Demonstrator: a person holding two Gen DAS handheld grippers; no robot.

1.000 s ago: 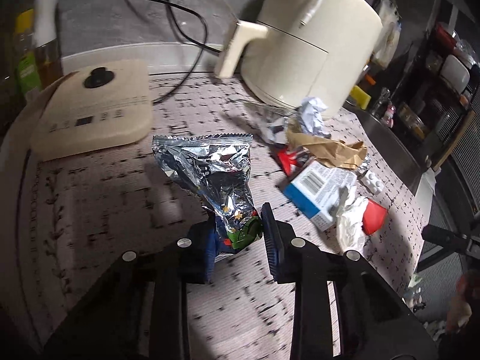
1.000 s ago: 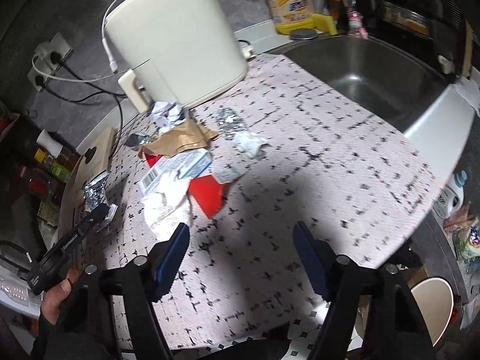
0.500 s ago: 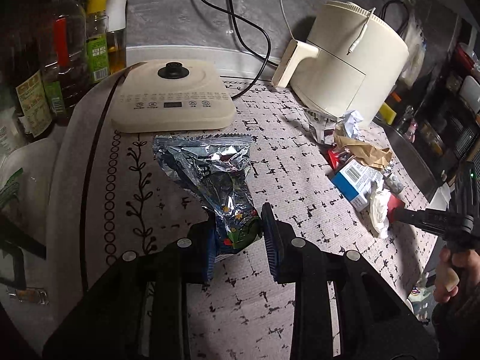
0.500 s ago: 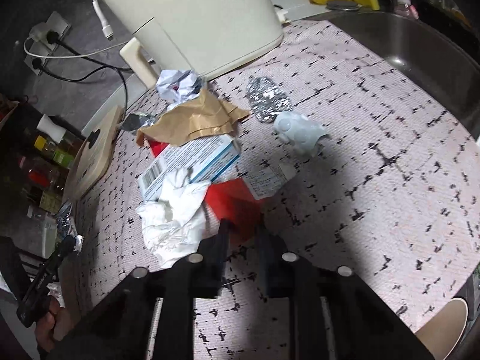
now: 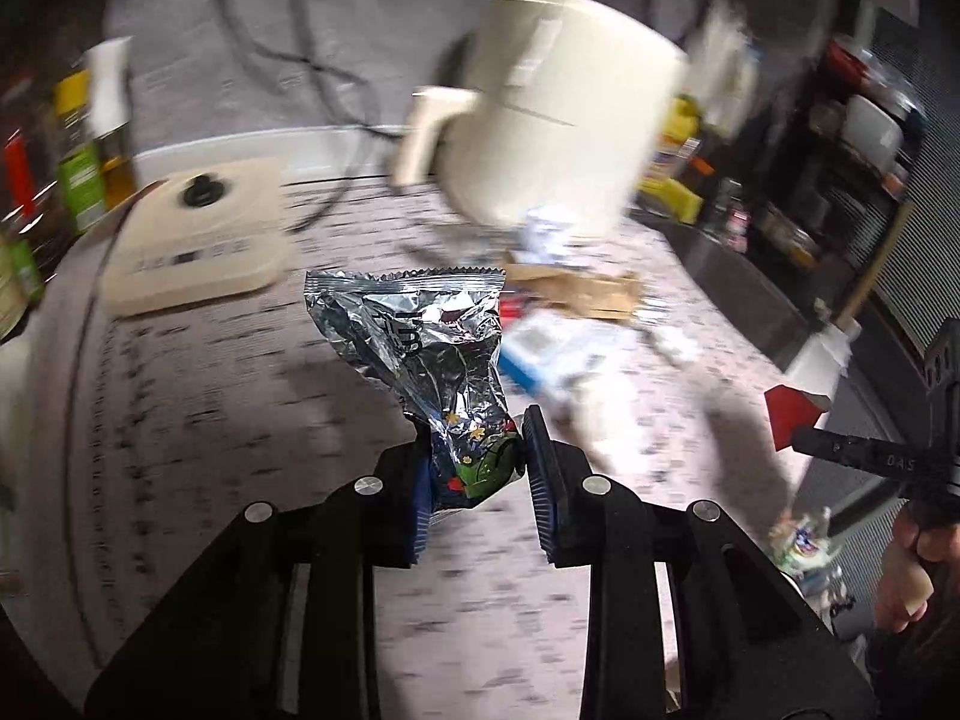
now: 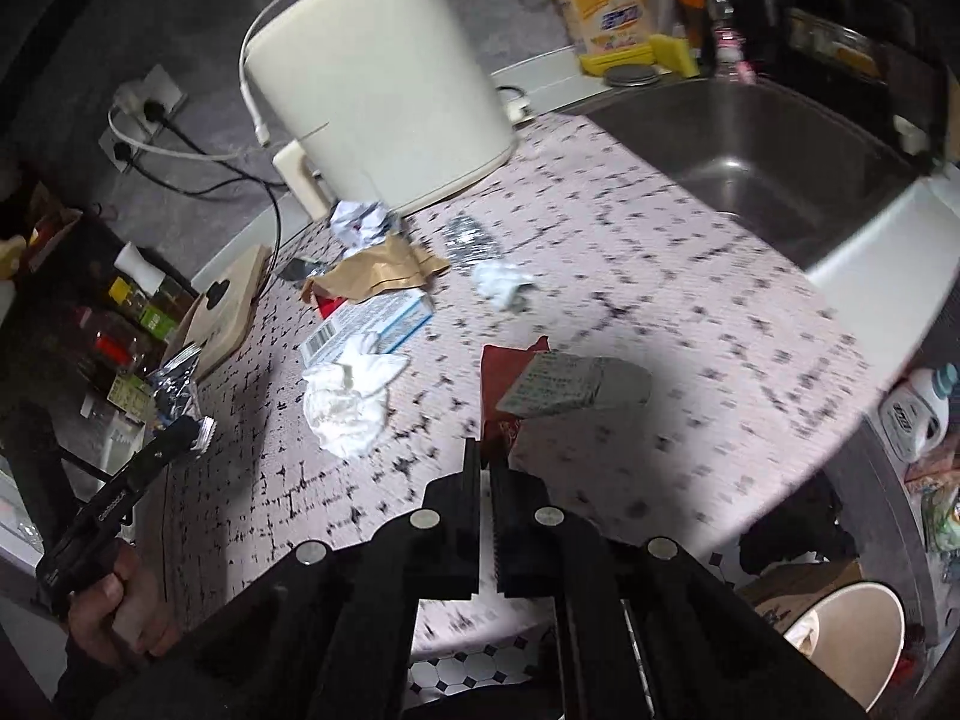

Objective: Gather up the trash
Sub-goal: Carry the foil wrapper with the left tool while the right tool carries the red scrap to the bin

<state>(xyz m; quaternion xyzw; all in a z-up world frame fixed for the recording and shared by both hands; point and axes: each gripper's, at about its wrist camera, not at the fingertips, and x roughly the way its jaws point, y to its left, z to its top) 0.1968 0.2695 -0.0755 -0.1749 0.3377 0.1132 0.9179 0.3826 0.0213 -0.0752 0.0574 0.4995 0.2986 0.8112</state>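
Smooth cream air fryer, rounded, on the speckled counter. In front of it: crinkled silver foil snack bag, pinched at its base by the left gripper; stiff red wrapper, clamped edge-on by the right gripper, lifted.

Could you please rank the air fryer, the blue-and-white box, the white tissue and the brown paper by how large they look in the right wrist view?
1. Air fryer, by far the largest.
2. Blue-and-white box, white tissue and brown paper: all look about alike, and since each is crumpled or partly covered, I would not rank them.
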